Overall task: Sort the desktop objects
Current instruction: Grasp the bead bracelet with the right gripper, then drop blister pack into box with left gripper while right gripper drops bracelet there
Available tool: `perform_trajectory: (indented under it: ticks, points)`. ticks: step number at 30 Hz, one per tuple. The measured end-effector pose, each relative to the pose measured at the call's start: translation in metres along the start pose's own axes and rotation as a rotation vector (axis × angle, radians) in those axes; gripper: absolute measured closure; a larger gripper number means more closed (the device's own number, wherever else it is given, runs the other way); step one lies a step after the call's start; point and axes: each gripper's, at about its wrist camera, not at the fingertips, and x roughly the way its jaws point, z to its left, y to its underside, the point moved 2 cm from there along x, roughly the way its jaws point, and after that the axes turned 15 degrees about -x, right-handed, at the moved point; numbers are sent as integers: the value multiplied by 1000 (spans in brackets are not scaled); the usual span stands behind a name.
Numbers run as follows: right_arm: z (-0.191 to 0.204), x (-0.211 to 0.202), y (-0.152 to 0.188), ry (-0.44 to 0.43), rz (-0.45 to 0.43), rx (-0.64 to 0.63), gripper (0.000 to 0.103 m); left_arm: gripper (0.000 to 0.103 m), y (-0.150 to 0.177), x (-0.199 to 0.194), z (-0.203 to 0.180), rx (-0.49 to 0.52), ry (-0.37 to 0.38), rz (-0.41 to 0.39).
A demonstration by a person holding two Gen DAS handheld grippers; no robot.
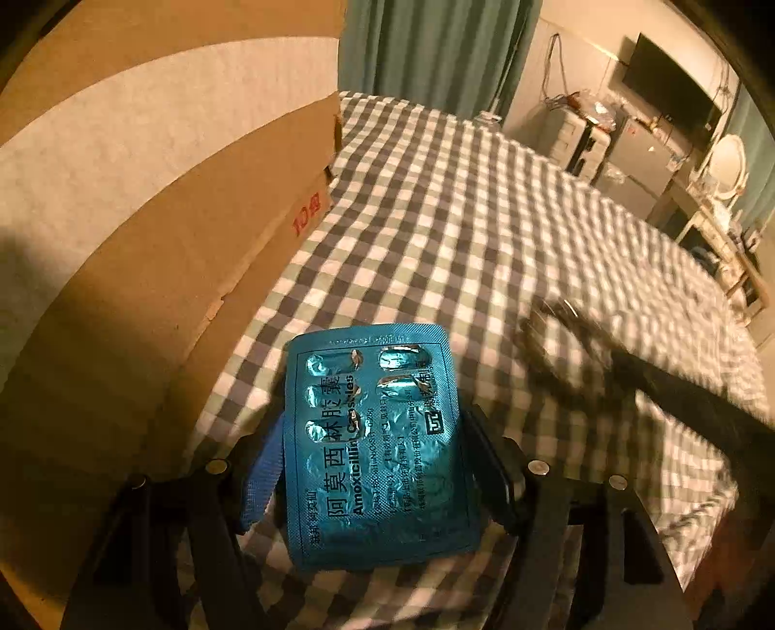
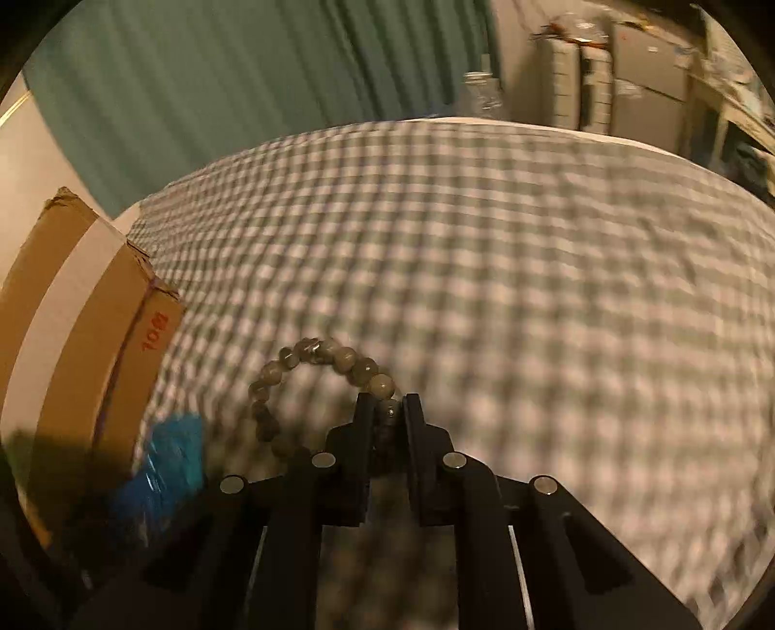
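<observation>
A blue foil blister pack of capsules (image 1: 378,436) stands tilted between the fingers of my left gripper (image 1: 375,421), which is shut on its two long edges above the checked sheet. It shows as a blue blur (image 2: 169,460) low on the left of the right wrist view. My right gripper (image 2: 388,404) is shut on one side of a bracelet of grey-brown beads (image 2: 310,358), and the rest of the loop hangs out to its left. In the left wrist view, that bracelet (image 1: 547,334) and the right gripper's dark body appear blurred to the right of the pack.
A bed with a green-and-white checked sheet (image 1: 460,218) fills both views. A large taped cardboard box (image 1: 145,242) (image 2: 72,315) stands on its left side, close to the blister pack. Beyond the bed are green curtains (image 1: 436,43), white drawers and a dark screen (image 1: 673,92).
</observation>
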Motion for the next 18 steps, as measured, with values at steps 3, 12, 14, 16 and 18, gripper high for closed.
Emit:
perform_trajectory:
  ticks: [3, 12, 14, 16, 18]
  points:
    - [-13, -54, 27, 114, -89, 42, 92, 31, 0, -7, -3, 1, 31, 7]
    - [-22, -144, 83, 164, -149, 85, 92, 31, 0, -58, -31, 58, 183, -68]
    - [-14, -159, 92, 205, -165, 70, 92, 31, -2, -66, -40, 74, 200, -58]
    - [-6, -180, 101, 211, -179, 46, 92, 31, 0, -82, -45, 78, 235, -52]
    - [2, -196, 105, 226, -195, 30, 92, 31, -1, -101, -51, 93, 251, -53]
